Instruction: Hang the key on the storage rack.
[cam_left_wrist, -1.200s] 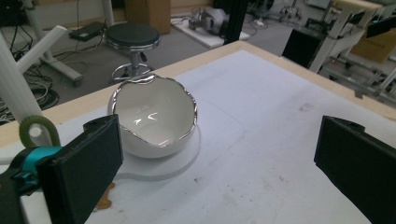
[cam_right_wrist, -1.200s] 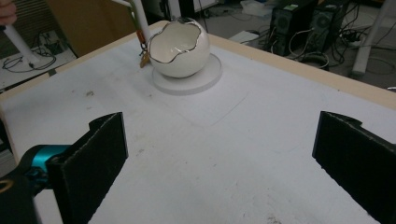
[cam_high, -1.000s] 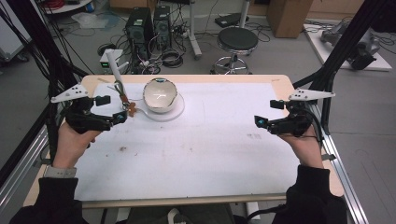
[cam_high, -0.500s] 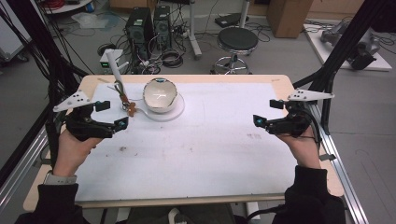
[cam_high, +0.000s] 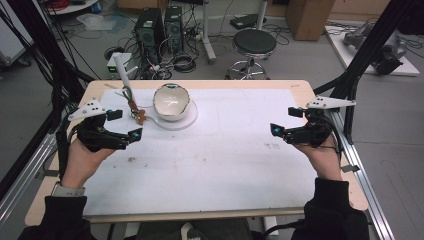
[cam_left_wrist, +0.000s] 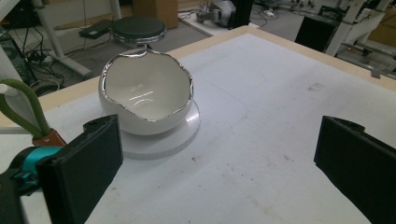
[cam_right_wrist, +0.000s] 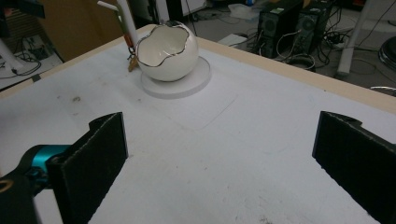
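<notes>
High view: a white bowl (cam_high: 171, 101) with a wavy silver rim stands upright on a round white disc (cam_high: 186, 120) at the far left of the white table (cam_high: 225, 160); a thin green-stemmed item (cam_high: 131, 102) lies just beside the bowl, on its left; the left gripper (cam_high: 134, 134) is held near the bowl, jaws spread wide and empty; the right gripper (cam_high: 274, 130) is held well apart at the table's right side, jaws likewise spread and empty; a black stool (cam_high: 254, 44) stands beyond the table.
</notes>
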